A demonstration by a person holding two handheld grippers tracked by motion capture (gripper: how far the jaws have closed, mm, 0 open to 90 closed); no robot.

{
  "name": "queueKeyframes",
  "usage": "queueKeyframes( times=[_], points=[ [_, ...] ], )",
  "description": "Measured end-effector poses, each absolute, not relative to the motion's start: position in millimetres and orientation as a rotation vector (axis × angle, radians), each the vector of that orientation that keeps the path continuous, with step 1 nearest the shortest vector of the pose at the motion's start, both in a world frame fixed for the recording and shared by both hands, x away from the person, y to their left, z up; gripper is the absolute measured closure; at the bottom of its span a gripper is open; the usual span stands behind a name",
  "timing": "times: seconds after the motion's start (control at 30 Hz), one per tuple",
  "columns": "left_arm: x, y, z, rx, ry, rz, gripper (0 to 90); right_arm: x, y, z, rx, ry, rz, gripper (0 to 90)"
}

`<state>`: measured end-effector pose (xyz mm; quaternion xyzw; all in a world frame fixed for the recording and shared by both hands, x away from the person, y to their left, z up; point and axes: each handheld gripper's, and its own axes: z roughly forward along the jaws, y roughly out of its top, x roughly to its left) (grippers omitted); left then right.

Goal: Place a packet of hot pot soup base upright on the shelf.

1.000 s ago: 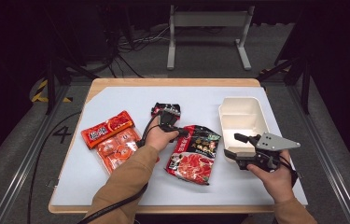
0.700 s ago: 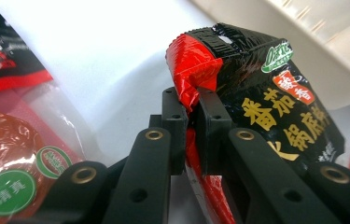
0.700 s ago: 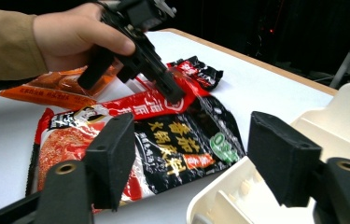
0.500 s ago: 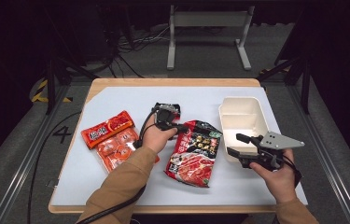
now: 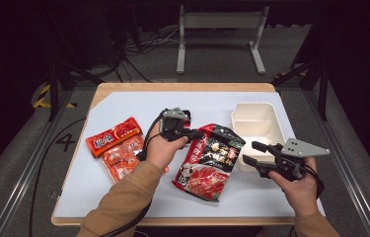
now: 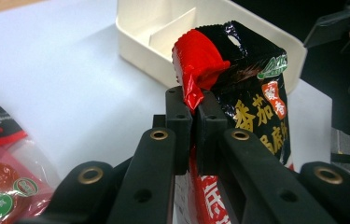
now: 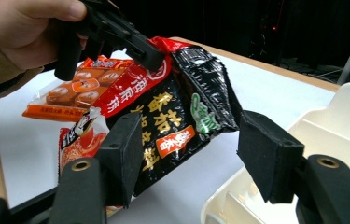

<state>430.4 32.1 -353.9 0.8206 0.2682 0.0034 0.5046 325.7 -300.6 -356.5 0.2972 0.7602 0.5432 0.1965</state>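
On the tabletop [image 5: 123, 106], just off the white tray [image 5: 254, 116] near the right edge, the black-and-red sauce pouch [image 5: 209, 160] hangs soft, glossy and probably slippery. The left hand-held gripper [image 5: 196, 134] pinches its top corner; the right hand-held gripper [image 5: 252, 153], jaws closing, stands apart, so its free top edge suits a second grip.
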Motion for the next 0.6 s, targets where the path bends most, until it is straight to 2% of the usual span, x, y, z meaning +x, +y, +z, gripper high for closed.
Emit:
queueKeyframes(
  times=[0.27, 0.5, 0.6],
  points=[
    [406.6, 37.3, -328.7, 1.907, 0.591, 0.141, 86.9, 315.2, -305.5, -338.2, 0.827, 2.092, 1.537, 42.0],
    [393.2, 41.9, -312.7, 1.871, 0.538, 0.269, 86.9, 314.8, -305.2, -337.6, 0.828, 2.1, 1.546, 42.0],
    [391.4, 43.8, -309.6, 1.855, 0.544, 0.273, 86.9, 315.2, -304.3, -337.7, 0.826, 2.104, 1.547, 41.7]
  ],
)
